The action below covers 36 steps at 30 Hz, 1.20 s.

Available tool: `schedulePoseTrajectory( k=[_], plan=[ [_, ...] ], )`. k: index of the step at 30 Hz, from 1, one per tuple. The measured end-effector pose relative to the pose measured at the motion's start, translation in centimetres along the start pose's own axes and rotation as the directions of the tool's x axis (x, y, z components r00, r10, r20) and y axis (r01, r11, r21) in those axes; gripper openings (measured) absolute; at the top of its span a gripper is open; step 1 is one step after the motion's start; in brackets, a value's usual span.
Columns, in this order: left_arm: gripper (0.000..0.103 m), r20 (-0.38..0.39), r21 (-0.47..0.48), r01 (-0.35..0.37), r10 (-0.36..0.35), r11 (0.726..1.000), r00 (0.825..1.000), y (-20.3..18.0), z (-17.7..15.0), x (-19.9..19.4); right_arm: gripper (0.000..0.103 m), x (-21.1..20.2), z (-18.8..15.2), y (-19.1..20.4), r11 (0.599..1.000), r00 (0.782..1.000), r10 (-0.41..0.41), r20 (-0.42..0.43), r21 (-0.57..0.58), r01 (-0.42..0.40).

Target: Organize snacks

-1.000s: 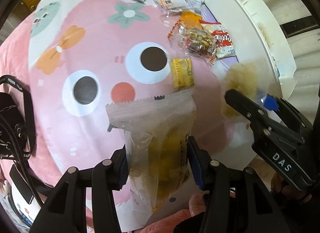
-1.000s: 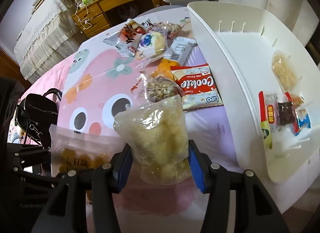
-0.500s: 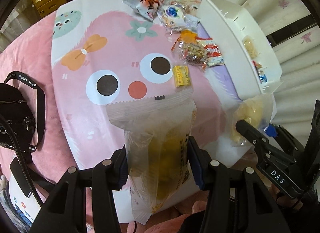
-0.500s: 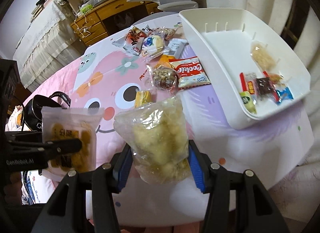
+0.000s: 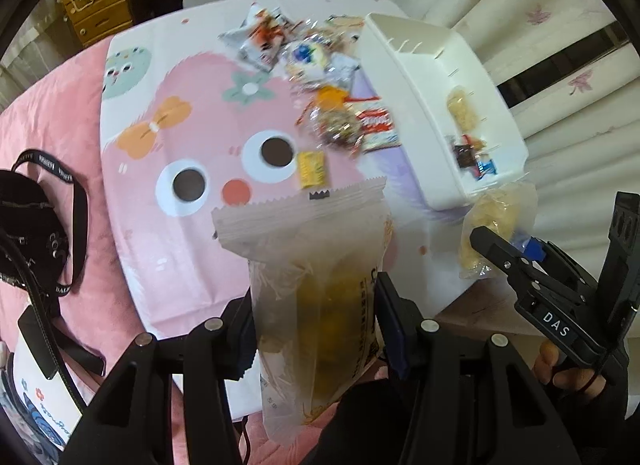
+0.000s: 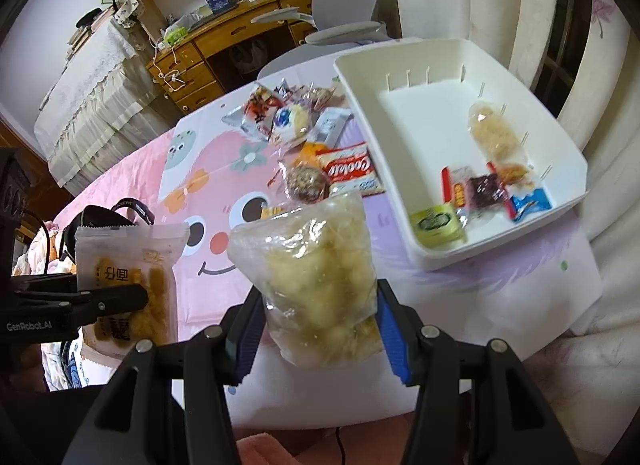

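Note:
My left gripper (image 5: 316,305) is shut on a frosted bag of yellow biscuits (image 5: 316,265), held high above the near table edge; it also shows in the right wrist view (image 6: 128,265). My right gripper (image 6: 316,321) is shut on a clear bag of pale puffed snacks (image 6: 316,265), also seen in the left wrist view (image 5: 496,225). A white bin (image 6: 360,77) at the right holds several small snacks (image 6: 480,189). Loose snack packs (image 5: 320,77) lie on the pink cartoon cloth (image 5: 192,97).
A black bag with a strap (image 5: 36,225) lies at the left on the pink bedding. A grey chair (image 6: 344,31) and a wooden desk (image 6: 208,61) stand beyond the table. Curtains (image 6: 600,65) hang at the right.
Both grippers have risen and pulled back from the table with their bags still held. The table and bin look smaller and farther away.

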<state>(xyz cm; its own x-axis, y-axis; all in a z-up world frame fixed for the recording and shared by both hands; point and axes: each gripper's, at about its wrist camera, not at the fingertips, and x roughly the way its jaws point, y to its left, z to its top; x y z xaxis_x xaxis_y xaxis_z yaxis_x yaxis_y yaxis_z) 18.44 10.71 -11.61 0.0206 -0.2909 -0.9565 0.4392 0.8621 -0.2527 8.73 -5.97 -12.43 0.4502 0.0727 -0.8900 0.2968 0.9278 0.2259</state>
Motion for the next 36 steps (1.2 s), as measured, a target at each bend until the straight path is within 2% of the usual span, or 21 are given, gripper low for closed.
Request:
schedulePoseTrajectory(
  k=[1, 3, 6, 14, 15, 18, 27, 29, 32, 34, 36],
  plan=[
    [0.042, 0.008, 0.001, 0.006, -0.006, 1.000, 1.000, -0.5, 0.2, -0.2, 0.053, -0.3, 0.3, -0.4, 1.000, 1.000, 0.001, 0.003, -0.006, -0.001],
    [0.039, 0.027, -0.002, 0.024, -0.024, 1.000, 0.999, -1.8, 0.8, -0.9, 0.053, -1.1, 1.1, -1.4, 1.000, 1.000, 0.003, 0.006, -0.017, -0.003],
    [0.017, 0.055, 0.014, 0.074, -0.075, 0.997, 0.996, -3.9, 1.9, -1.6, 0.053, -2.0, 2.4, -3.0, 0.999, 1.000, 0.005, 0.014, -0.034, -0.005],
    [0.017, 0.047, -0.054, 0.046, -0.043, 0.997, 0.998, -7.2, 4.0, 0.5, 0.053, -3.3, 5.6, -7.3, 0.997, 0.999, -0.002, 0.035, -0.081, 0.005],
    [0.019, 0.048, -0.068, 0.038, -0.035, 0.997, 0.998, -7.4, 4.2, 0.8, 0.053, -3.4, 6.0, -7.9, 0.996, 0.999, -0.003, 0.035, -0.087, 0.006],
    [0.023, 0.066, -0.108, 0.022, -0.015, 0.994, 0.998, -7.7, 4.6, 1.7, 0.053, -3.5, 7.4, -9.6, 0.994, 0.999, -0.007, 0.034, -0.108, 0.010],
    [0.023, 0.125, -0.213, 0.028, -0.001, 0.977, 0.992, -7.8, 4.9, 3.7, 0.054, -2.6, 11.0, -13.9, 0.987, 1.000, -0.006, 0.008, -0.159, 0.007],
    [0.028, 0.133, -0.233, 0.019, 0.013, 0.972, 0.991, -7.5, 4.7, 3.8, 0.055, -1.9, 11.5, -14.8, 0.989, 1.000, -0.010, -0.018, -0.147, 0.007],
    [0.042, 0.152, -0.260, 0.028, 0.012, 0.965, 0.988, -6.9, 4.3, 3.8, 0.055, -1.1, 12.0, -15.5, 0.991, 0.999, -0.003, -0.047, -0.135, -0.004],
    [0.063, 0.164, -0.281, 0.020, 0.027, 0.960, 0.986, -6.4, 3.8, 3.8, 0.055, -0.8, 12.3, -15.4, 0.990, 0.998, 0.006, -0.058, -0.142, -0.014],
    [0.069, 0.166, -0.302, -0.007, 0.060, 0.953, 0.984, -5.9, 3.4, 3.8, 0.055, -0.4, 12.2, -15.0, 0.988, 0.997, 0.011, -0.073, -0.153, -0.022]
  ],
)
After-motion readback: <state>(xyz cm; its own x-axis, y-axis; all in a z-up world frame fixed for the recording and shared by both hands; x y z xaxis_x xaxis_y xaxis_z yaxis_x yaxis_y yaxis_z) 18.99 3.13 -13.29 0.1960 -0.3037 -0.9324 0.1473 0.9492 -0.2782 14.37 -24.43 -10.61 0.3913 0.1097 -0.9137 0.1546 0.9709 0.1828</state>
